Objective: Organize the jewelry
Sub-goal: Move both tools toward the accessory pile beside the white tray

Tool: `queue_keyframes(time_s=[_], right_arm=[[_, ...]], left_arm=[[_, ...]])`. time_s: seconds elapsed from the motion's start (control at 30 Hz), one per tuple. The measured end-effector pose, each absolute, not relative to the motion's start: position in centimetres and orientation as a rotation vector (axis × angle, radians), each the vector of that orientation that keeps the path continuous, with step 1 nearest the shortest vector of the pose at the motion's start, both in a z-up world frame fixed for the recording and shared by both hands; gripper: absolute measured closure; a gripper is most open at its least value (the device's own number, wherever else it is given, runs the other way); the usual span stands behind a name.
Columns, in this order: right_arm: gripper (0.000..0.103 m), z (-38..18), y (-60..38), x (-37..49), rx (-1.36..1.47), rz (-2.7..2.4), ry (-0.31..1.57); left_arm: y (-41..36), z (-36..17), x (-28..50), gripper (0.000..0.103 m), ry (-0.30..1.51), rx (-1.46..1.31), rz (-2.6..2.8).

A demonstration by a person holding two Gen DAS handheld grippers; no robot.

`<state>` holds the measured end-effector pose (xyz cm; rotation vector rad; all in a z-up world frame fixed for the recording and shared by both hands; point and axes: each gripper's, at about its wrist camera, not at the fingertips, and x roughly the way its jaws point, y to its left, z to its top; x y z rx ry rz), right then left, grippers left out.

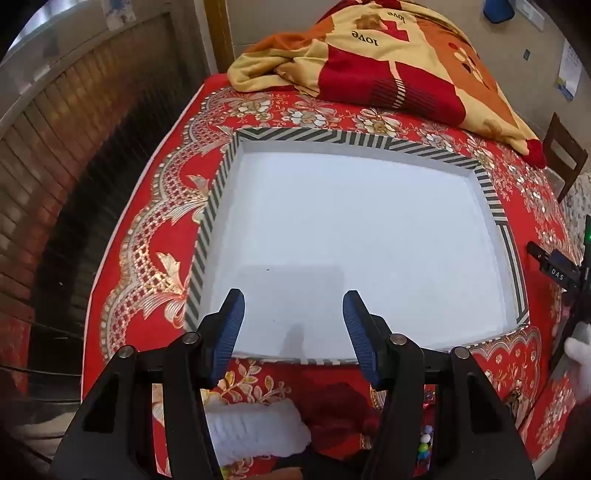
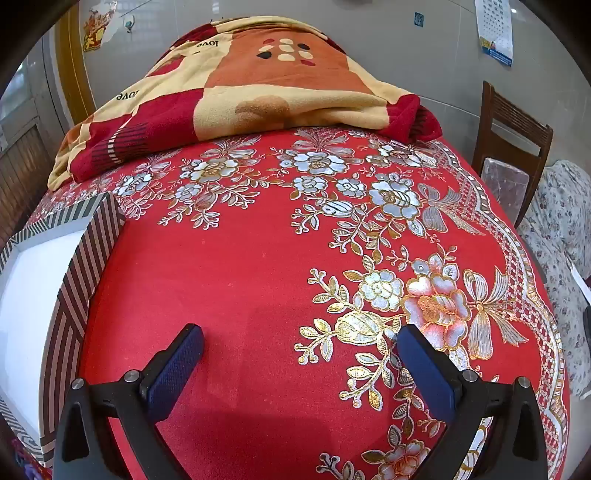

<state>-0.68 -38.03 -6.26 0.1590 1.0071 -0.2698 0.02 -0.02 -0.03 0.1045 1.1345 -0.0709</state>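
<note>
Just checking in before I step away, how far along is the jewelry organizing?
Nothing looks done: the striped box is empty. Neither the left gripper nor the right gripper holds anything; both are open. Colourful beads near the table edge remain unsorted.

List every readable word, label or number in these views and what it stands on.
"love": printed on the blanket, several times, upside down in both views.
"DAS": on the black device at the right edge of the left wrist view.
Wall calendar: grid and print too small to read.
Paper on wall: blurred, unreadable.
</note>
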Motion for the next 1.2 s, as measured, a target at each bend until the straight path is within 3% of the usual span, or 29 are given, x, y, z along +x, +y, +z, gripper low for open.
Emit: queue_keyframes(time_s=[0.2,0.4,0.47,0.77,0.93,1.2], right_arm=[[0.0,-6.2,-38.0,-0.6,0.159,-0.279,1.016],[0.003,-5.2,-36.5,-2.1,0.216,-0.273,1.197],[0.007,-4.3,-35.6,-4.1,0.251,-0.279,1.187],[0.007,2.1,-28.3,-11.1,0.198,-0.17,1.072],[0.007,4.2,-24.6,-13.0,0.26,-0.053,1.048],[0.007,6.8,-19.1,-14.2,0.121,0.014,1.004]], left_arm=[[0.9,0.0,-0.1,0.048,1.123,0.062,-0.106],[3.2,0.4,-1.3,0.048,1.106,0.076,-0.11],[2.2,0.9,-2.6,0.048,1.108,0.081,-0.078],[1.8,1.7,-4.8,0.048,1.09,0.062,-0.053],[1.4,2.2,-6.3,0.048,1.07,0.056,-0.046],[1.1,3.0,-8.6,0.048,1.046,0.038,-0.043]])
